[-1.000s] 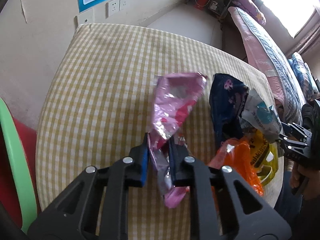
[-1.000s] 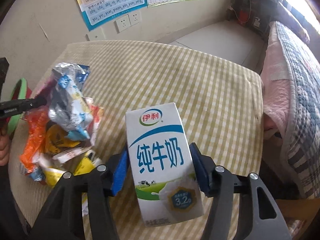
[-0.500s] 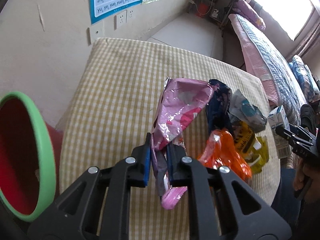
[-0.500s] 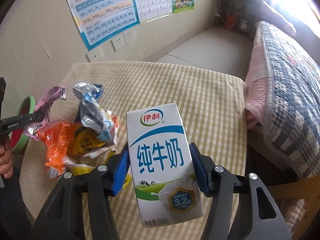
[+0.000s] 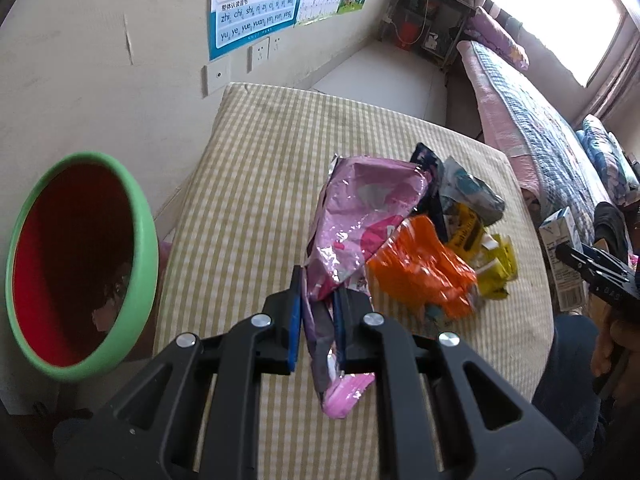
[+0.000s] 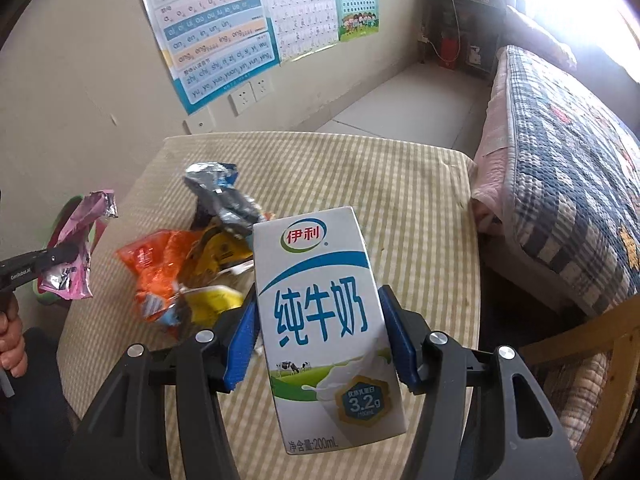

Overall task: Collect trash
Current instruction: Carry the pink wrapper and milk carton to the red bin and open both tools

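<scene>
My left gripper (image 5: 318, 300) is shut on a crumpled pink foil wrapper (image 5: 356, 224) and holds it above the checked table (image 5: 256, 184). In the right wrist view that pink wrapper (image 6: 78, 248) hangs from the left gripper (image 6: 60, 258) at the far left. My right gripper (image 6: 320, 312) is shut on an upright white milk carton (image 6: 324, 320) with blue print. The milk carton (image 5: 564, 260) shows at the right edge of the left wrist view. A pile of wrappers lies on the table: an orange one (image 5: 420, 268), yellow ones (image 5: 492, 264) and a dark blue one (image 6: 220, 196).
A red bin with a green rim (image 5: 142, 256) stands to the left of the table, by the wall. A bed with a plaid quilt (image 6: 568, 152) runs along the right. Posters and sockets (image 6: 244, 96) are on the wall behind the checked table (image 6: 360, 184).
Both grippers have risen and drawn back from the table with their loads. The left one has swung left, so the red bin has come into view.
</scene>
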{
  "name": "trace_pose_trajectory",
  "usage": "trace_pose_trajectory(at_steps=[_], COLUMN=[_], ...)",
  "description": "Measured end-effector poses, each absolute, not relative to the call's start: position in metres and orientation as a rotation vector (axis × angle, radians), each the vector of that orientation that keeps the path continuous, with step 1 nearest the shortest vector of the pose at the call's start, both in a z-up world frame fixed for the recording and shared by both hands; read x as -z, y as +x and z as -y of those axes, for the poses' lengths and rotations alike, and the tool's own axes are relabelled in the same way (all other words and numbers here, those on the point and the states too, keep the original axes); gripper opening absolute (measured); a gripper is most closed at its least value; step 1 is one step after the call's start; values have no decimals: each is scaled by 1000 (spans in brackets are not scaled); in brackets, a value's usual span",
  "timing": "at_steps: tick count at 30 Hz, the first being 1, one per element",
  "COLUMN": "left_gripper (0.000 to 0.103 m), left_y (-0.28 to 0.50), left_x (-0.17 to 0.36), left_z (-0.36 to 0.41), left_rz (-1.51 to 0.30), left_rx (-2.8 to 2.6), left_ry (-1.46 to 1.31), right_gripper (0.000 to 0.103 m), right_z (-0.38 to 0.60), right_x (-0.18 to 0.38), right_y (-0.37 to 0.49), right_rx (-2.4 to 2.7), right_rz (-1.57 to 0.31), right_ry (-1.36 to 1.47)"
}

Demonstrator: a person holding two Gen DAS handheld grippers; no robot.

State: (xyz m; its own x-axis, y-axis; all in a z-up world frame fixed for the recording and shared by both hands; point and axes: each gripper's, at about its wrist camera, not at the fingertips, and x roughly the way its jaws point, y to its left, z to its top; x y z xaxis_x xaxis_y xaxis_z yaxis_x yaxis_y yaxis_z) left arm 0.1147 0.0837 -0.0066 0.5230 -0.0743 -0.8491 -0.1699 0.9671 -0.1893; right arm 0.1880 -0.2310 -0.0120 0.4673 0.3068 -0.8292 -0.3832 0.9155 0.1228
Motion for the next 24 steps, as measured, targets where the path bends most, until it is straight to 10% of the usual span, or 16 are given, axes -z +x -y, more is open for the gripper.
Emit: trace_pose_trajectory(at_steps=[24], left_gripper=[13], left_y=[40], left_x=[-22], left_z=[-107], left_rz=[-914], left_rx=[-89], left_ry=[-335], right_gripper=[56], right_z=[146], right_x=[-12], right_y=[113], right_rx=[-560], right_rz=[-953], right_ry=[-151])
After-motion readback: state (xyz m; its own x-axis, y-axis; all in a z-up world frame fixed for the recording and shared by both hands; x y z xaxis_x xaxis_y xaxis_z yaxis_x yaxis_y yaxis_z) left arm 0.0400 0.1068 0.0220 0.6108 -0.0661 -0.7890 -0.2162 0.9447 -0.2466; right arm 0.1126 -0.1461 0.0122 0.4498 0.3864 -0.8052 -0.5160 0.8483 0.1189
